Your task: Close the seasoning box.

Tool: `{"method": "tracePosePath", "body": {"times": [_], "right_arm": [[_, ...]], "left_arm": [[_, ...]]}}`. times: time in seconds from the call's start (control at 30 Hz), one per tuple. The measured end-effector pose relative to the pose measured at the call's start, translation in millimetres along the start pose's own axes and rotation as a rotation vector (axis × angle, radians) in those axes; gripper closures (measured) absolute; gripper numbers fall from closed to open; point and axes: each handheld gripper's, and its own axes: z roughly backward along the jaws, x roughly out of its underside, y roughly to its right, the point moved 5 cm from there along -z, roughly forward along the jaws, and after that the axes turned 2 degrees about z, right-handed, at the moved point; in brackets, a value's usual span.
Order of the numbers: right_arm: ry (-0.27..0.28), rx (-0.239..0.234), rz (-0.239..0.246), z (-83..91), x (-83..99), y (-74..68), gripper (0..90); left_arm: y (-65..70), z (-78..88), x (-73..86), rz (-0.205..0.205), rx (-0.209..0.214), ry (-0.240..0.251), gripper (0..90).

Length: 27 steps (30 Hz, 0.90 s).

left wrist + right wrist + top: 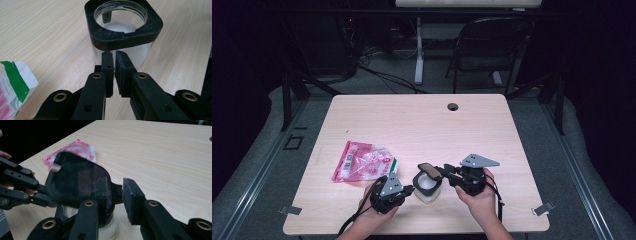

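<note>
A small glass jar (428,186) with a square black collar (125,40) stands near the table's front edge, with white granules (120,26) inside. Its dark hinged lid (430,171) is tipped up and back, leaving the mouth uncovered. My left gripper (411,190) is shut, its tips (114,53) against the jar's glass wall just under the collar, nothing between them. My right gripper (443,172) is open. In the right gripper view the lid (77,182) rests against the left pad (103,192), its black tab lies in the gap, and the right pad stands clear of it.
A crumpled pink and white plastic bag (362,161) lies left of the jar, close to my left hand. A cable hole (453,106) sits at the far side of the wooden table (412,125). A folding chair (492,45) stands behind the table.
</note>
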Motion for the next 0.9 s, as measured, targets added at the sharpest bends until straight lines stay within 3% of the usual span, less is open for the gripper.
{"method": "tracePosePath", "body": {"times": [0.17,0.43,0.9], "right_arm": [[-0.024,-0.010,0.016,-4.9,4.2,-3.7,73.7],[-0.018,-0.012,0.012,-4.4,3.8,-4.1,72.2],[-0.026,-0.017,0.015,-4.2,4.1,-5.0,67.8]], "left_arm": [[-1.5,1.6,0.6,0.005,-0.002,0.001,84.7],[-5.8,4.7,0.3,0.014,-0.018,0.014,81.6],[-11.2,7.8,0.5,0.038,-0.037,0.033,65.3]]}}
